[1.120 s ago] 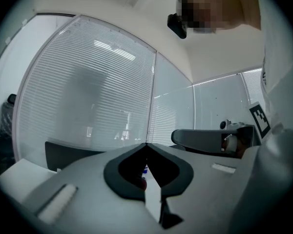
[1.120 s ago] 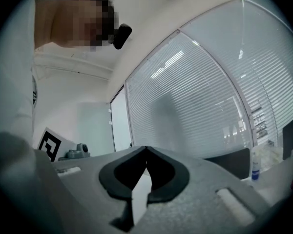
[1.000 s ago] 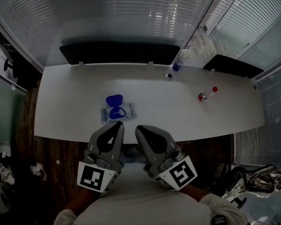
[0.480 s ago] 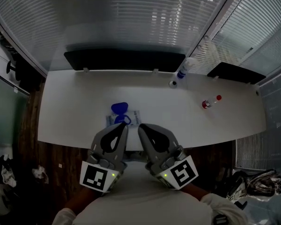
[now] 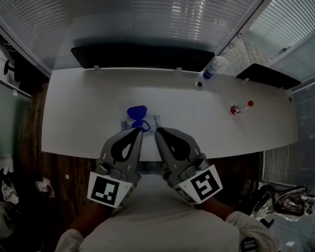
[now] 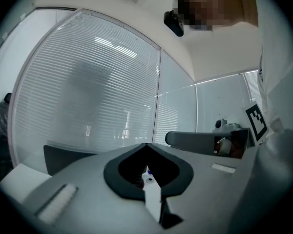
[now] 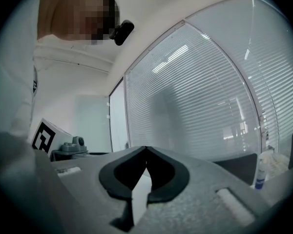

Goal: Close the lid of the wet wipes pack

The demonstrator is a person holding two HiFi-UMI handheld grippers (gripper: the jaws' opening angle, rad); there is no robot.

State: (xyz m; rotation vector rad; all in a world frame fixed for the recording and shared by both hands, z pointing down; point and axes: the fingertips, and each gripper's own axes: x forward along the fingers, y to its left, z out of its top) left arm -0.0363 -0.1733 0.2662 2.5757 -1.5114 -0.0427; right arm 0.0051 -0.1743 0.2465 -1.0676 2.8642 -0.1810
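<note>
We hold both tools low and close to our chest, side by side, their noses angled toward each other. Our left tool (image 5: 137, 132) has its jaws pressed together at the tips with nothing between them. Our right tool (image 5: 158, 132) is closed the same way, also empty. Our forearms (image 5: 87, 222) trail back beneath them.

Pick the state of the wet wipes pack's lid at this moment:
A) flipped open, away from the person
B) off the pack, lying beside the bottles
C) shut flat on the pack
A: in the head view the blue lid lies swung back from the opening of the wet wipes pack, on its far side.
</note>
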